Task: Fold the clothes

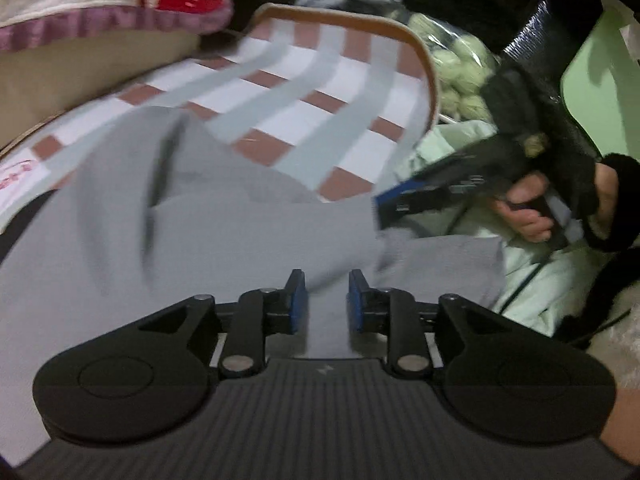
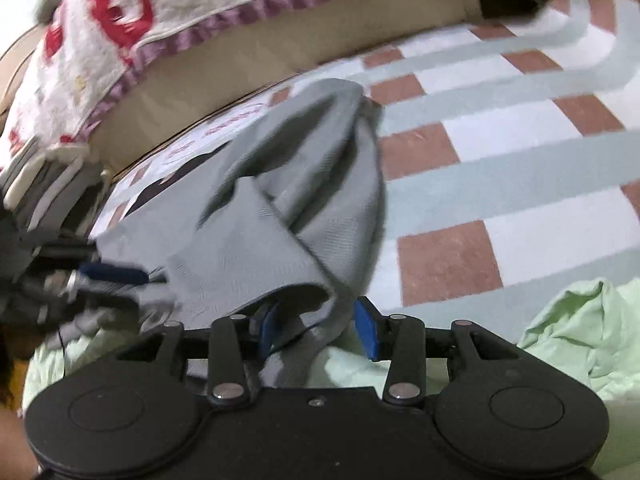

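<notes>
Caught mid-fold over the grey garment (image 1: 200,232), spread at the centre of a checked mat (image 1: 320,80): left gripper (image 1: 324,296) narrowly parted and empty at 6 o'clock, right gripper (image 2: 316,328) half open with the hem slack between its jaws, unpinched. Probably needed a firm pinch on that hem and a level pull before laying it over. Worked amid clutter, with a red-printed towel (image 2: 120,40) at 11 o'clock, pale green cloth (image 2: 580,320) at 4 o'clock.

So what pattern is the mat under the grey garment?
Checked mat: white, pale green and brownish-pink squares; clearest in the right wrist view.
</notes>
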A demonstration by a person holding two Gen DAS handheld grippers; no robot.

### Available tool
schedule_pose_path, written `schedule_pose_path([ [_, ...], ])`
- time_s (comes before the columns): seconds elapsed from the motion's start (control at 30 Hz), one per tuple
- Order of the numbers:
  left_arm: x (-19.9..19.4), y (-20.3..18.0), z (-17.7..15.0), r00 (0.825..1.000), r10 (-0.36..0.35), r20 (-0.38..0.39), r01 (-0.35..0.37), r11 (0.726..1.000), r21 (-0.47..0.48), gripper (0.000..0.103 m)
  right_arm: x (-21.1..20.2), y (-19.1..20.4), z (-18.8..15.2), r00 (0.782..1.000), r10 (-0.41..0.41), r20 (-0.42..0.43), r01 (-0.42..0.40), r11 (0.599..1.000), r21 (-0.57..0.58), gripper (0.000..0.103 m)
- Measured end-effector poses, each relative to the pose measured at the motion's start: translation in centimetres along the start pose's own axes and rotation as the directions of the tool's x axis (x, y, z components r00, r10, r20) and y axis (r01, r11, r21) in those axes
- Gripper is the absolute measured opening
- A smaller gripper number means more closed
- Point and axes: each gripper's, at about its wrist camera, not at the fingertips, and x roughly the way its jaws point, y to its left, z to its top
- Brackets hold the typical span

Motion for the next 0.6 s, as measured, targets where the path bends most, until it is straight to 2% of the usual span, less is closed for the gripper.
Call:
schedule_pose_path([
  [0.1,1.5,-1.6,0.3,0.998,0.042,-0.043,-0.042,0.999,0.002,0.046,1.1,-0.7,0.6,1.0,0.011,-0.008,-0.01,0.999,0.039,0.048],
  [0.13,1.8,-1.9,0.2,0.996,0.064,-0.055,-0.063,0.998,0.008,0.047,1.3,-0.4,0.7,0.999,0.033,-0.012,-0.033,0.999,0.023,0.048],
  [0.2,2.3,-2.1,-0.1,0.989,0.124,-0.086,-0.122,0.992,0.026,0.052,1.5,0.5,1.0,0.997,0.078,-0.012,-0.078,0.996,-0.033,0.015],
  [0.23,2.6,-2.3,-0.2,0.983,0.154,-0.101,-0.151,0.988,0.035,0.053,1.2,1.1,1.1,0.996,0.085,0.008,-0.084,0.994,-0.075,0.004],
  [0.27,2.8,-2.4,-0.4,0.976,0.184,-0.115,-0.18,0.983,0.045,0.053,0.8,1.8,1.2,0.995,0.093,0.029,-0.089,0.989,-0.116,0.004],
  [0.3,2.9,-2.3,-0.6,0.971,0.206,-0.122,-0.202,0.978,0.043,0.049,-0.1,2.2,1.3,0.991,0.116,0.074,-0.105,0.985,-0.138,0.004],
  [0.33,2.6,-2.0,-0.7,0.969,0.217,-0.117,-0.216,0.976,0.023,0.039,-1.0,2.6,1.5,0.983,0.14,0.117,-0.12,0.98,-0.16,0.004],
  [0.37,2.3,-1.6,-0.9,0.969,0.223,-0.108,-0.225,0.974,-0.007,0.014,-1.7,2.7,1.6,0.978,0.153,0.142,-0.129,0.978,-0.164,0.004],
  [0.43,1.0,-0.6,-1.3,0.973,0.218,-0.076,-0.224,0.97,-0.097,0.014,-2.7,3.1,1.9,0.973,0.152,0.172,-0.121,0.977,-0.178,0.004],
  [0.57,-1.2,0.7,-1.7,0.975,0.223,-0.003,-0.218,0.949,-0.226,0.009,-1.3,3.6,1.3,0.993,0.048,0.109,-0.022,0.973,-0.231,0.009],
  [0.6,-1.7,0.8,-1.7,0.975,0.223,0.018,-0.212,0.946,-0.244,0.009,-0.6,3.2,1.2,0.995,0.051,0.086,-0.033,0.979,-0.202,0.012],
])
